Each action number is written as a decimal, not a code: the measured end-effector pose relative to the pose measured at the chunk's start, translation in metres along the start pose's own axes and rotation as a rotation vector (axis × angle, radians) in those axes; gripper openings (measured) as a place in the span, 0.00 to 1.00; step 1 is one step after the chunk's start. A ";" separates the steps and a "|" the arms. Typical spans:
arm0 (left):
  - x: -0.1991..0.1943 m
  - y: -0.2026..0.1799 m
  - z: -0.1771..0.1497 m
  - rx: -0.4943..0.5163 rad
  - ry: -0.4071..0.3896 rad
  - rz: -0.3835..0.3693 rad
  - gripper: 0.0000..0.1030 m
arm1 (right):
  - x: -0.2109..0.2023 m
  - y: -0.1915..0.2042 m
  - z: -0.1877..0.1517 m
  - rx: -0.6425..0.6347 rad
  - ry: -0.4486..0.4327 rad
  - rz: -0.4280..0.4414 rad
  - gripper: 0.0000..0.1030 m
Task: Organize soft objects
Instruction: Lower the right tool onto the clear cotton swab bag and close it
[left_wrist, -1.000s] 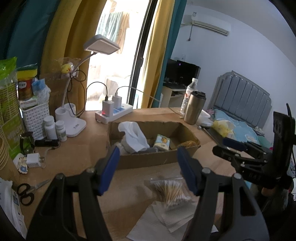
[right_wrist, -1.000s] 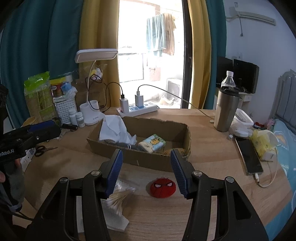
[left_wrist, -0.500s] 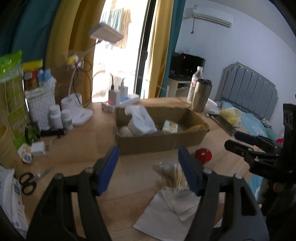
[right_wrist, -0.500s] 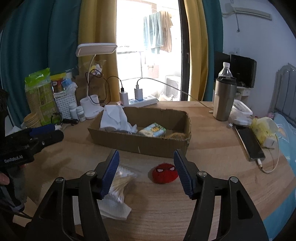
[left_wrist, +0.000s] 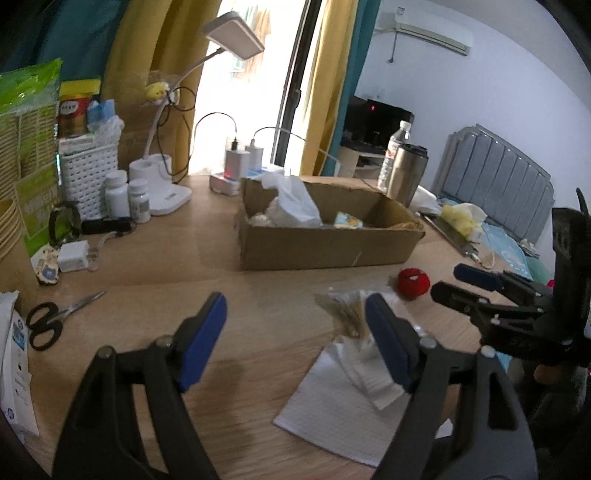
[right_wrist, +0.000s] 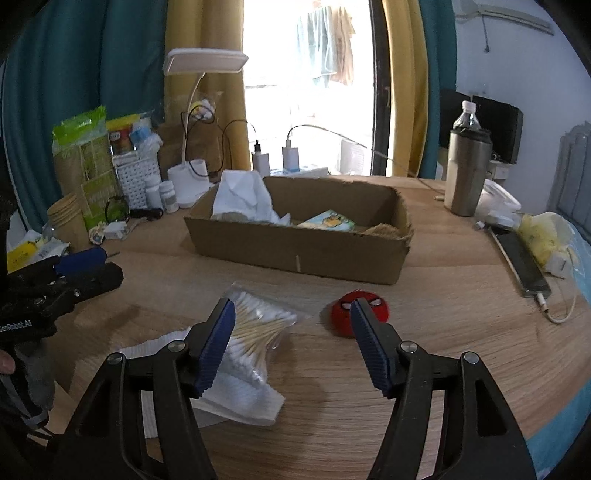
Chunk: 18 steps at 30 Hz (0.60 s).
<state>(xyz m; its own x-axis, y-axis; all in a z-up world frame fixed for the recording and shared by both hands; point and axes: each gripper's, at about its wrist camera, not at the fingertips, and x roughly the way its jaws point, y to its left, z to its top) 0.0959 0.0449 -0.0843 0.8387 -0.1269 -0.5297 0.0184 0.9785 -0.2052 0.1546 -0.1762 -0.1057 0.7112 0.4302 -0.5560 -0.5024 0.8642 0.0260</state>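
My left tongs (left_wrist: 295, 325) are opening, nothing between them. My right tongs (right_wrist: 291, 325) are opening too, empty; the red plush ball (right_wrist: 345, 314) lies on the table (right_wrist: 443, 295) just behind one finger.

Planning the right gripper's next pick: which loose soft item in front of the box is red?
The round red Spider-Man plush, alone right of the clear bag of cotton swabs and the white tissues.

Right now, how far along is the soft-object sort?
Partly done: the cardboard box already holds a white cloth and a small printed pack. Nothing is in hand; the left gripper and right gripper are both opening and empty. Left on the table: red plush ball, cotton swab bag, paper napkins.
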 end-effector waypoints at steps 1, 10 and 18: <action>-0.001 0.002 -0.001 -0.002 0.000 0.004 0.76 | 0.003 0.002 -0.001 0.000 0.007 0.005 0.66; -0.006 0.019 -0.012 -0.028 0.001 0.011 0.76 | 0.028 0.025 -0.003 -0.006 0.049 0.053 0.66; 0.000 0.023 -0.018 -0.033 0.020 0.005 0.77 | 0.054 0.027 -0.003 0.023 0.108 0.057 0.66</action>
<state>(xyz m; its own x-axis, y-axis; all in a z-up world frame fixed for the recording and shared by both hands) 0.0861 0.0645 -0.1038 0.8276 -0.1253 -0.5472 -0.0043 0.9733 -0.2294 0.1779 -0.1301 -0.1376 0.6243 0.4489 -0.6393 -0.5278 0.8457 0.0784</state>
